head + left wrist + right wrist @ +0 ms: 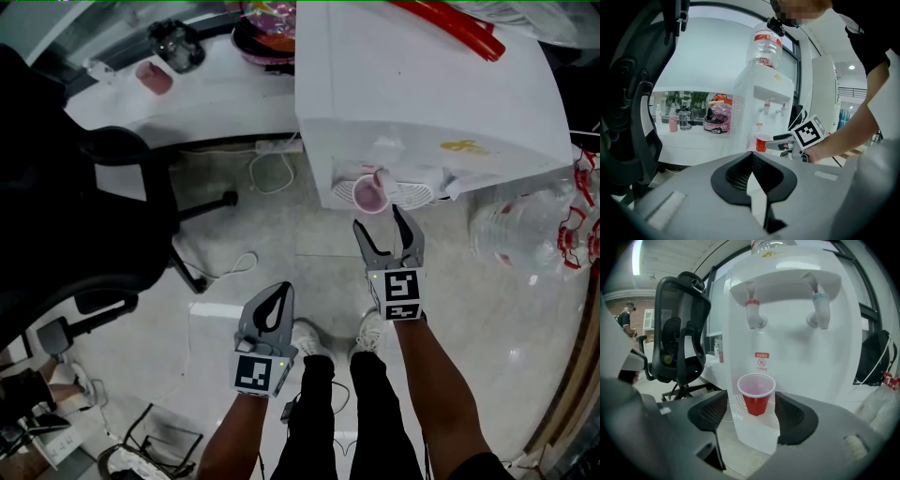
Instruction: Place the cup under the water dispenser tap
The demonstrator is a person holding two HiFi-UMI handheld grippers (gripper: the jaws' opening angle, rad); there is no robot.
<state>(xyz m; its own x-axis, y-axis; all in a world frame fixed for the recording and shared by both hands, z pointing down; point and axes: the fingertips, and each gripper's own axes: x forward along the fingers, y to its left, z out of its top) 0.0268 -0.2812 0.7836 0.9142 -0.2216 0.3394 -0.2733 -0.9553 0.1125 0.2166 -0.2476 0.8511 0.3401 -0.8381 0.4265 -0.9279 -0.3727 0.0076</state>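
1. The right tongs (754, 420) stand wide open and hold nothing. The left tongs (751, 159) are closed and empty, further back toward the person.
2. The cup (756, 393) stands upright just ahead of the right tongs' tips and touches neither pad. It sits on the drip tray (736, 404) below the red tap (752, 315) of the water dispenser (797, 362).
3. I judge the placing as done; the next move calls for a straight pull back without brushing the cup.
4. Further out lies a pale tiled floor (309, 253), with a black office chair (84, 206) left of the left tongs and a white table (216, 98) beyond.
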